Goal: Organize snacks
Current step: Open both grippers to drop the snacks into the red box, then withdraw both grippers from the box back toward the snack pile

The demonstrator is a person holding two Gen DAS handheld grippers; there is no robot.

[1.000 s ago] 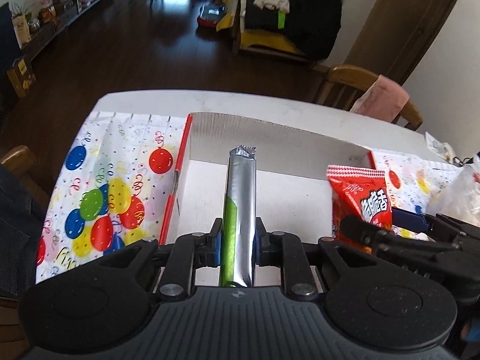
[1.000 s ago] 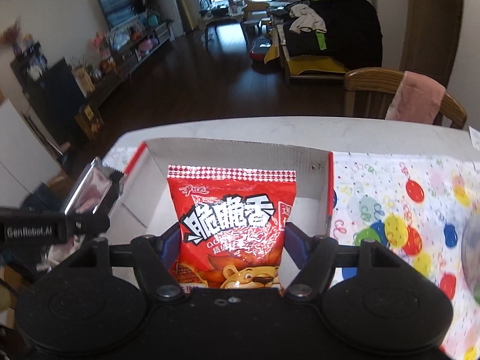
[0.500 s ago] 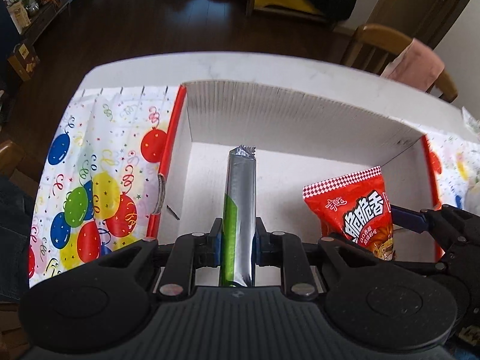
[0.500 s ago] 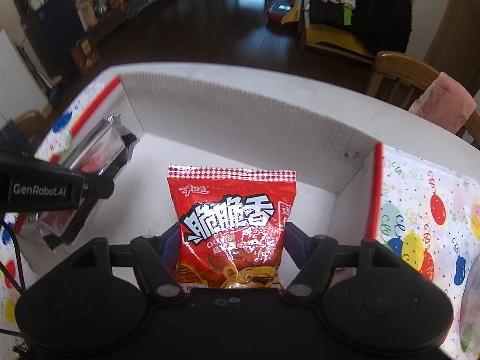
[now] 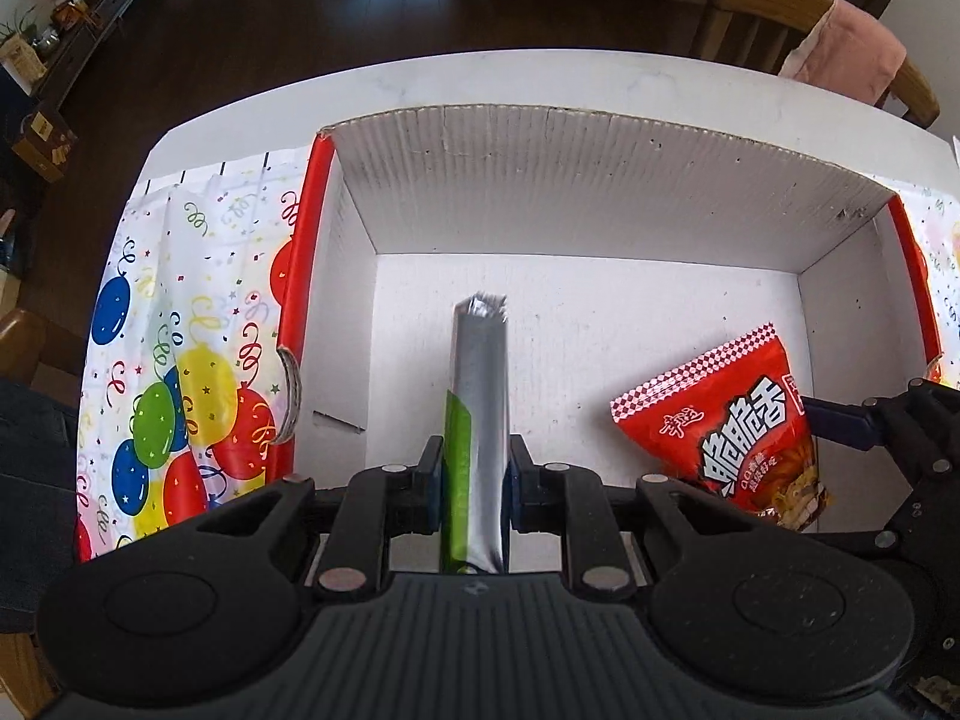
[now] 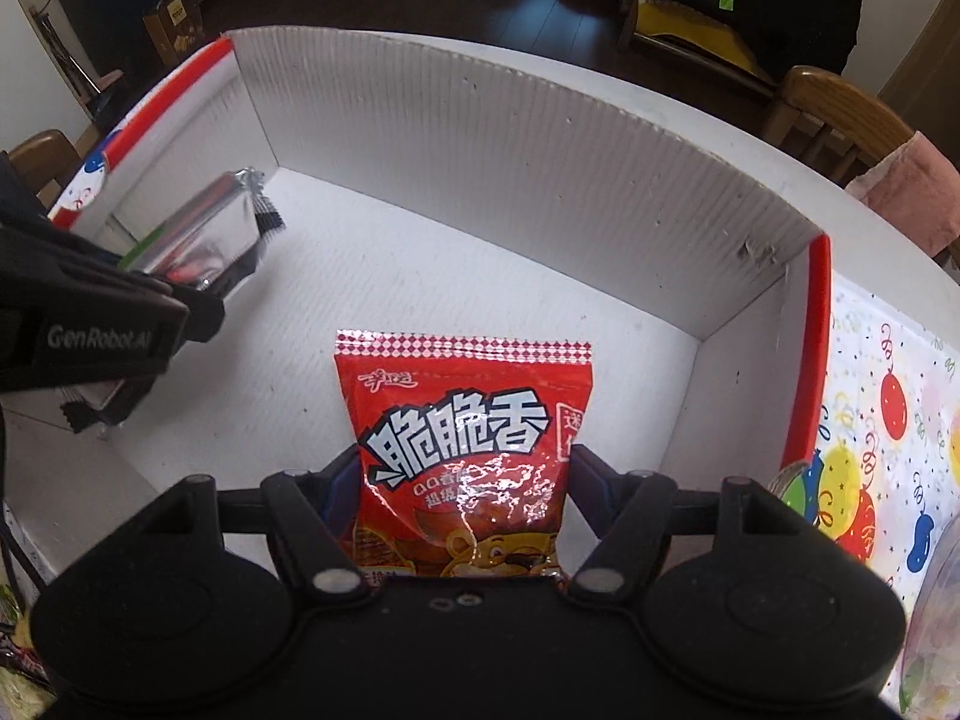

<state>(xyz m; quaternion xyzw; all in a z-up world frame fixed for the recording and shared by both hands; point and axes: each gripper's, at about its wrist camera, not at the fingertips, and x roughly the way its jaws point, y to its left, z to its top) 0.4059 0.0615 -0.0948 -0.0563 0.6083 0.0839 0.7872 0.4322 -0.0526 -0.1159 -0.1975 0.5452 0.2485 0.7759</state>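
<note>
My left gripper (image 5: pixel 474 480) is shut on a long silver snack pack with a green stripe (image 5: pixel 480 396), held edge-up inside the white cardboard box (image 5: pixel 600 198). My right gripper (image 6: pixel 465 480) is shut on a red snack bag with white Chinese lettering (image 6: pixel 462 420), held low over the box floor (image 6: pixel 480 276). The red bag (image 5: pixel 732 426) and the right gripper also show at the right of the left wrist view. The silver pack (image 6: pixel 198 234) and the left gripper (image 6: pixel 90 324) show at the left of the right wrist view.
The box has red-edged side walls (image 5: pixel 306 276) and sits on a balloon-print cloth (image 5: pixel 180 324) on a white table (image 5: pixel 420 84). A wooden chair with a pink cloth (image 5: pixel 840 48) stands behind the table. A dark floor lies beyond.
Both grippers have moved forward and down into the box with their snacks. The box walls now surround both packs.
</note>
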